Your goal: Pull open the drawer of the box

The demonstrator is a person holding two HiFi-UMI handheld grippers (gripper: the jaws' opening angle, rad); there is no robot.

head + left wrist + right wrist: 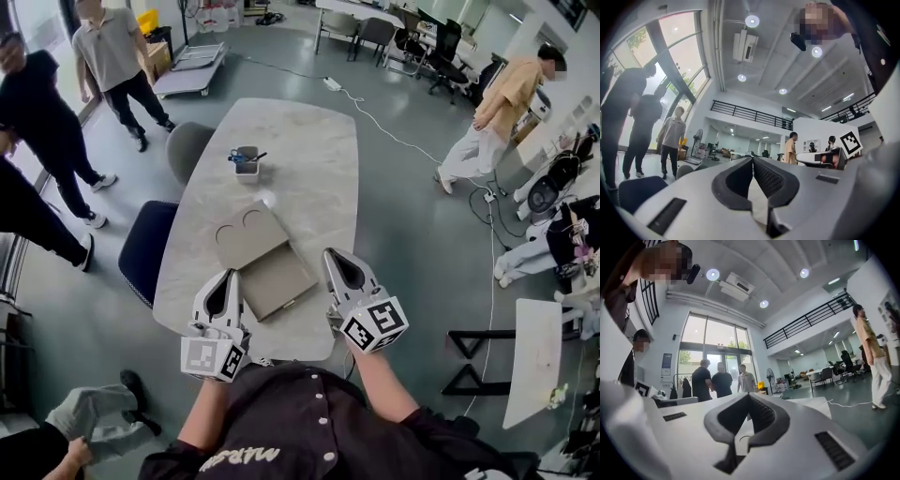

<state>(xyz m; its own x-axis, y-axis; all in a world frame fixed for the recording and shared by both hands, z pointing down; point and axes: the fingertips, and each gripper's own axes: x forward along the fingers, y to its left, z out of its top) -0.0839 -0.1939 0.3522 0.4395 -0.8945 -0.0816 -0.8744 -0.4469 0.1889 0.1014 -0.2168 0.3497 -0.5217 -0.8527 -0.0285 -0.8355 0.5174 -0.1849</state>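
Note:
A flat taupe box (247,234) with two round cut-outs in its lid lies on the marble table (309,169), near its front end. A plainer taupe panel (277,279) extends from it toward me, with a small metal handle (292,305) at its near edge. I cannot tell whether this drawer is pulled out. My left gripper (228,277) hangs by the panel's left side and my right gripper (331,255) by its right side, neither touching it. Both are shut with nothing held, as the left gripper (752,160) and right gripper (750,395) show in their own views.
A small white pot (247,167) holding blue scissors stands mid-table. A dark blue chair (143,249) and a grey chair (187,147) sit along the table's left edge. People stand at the left and at the far right. A white side table (535,361) is at the right.

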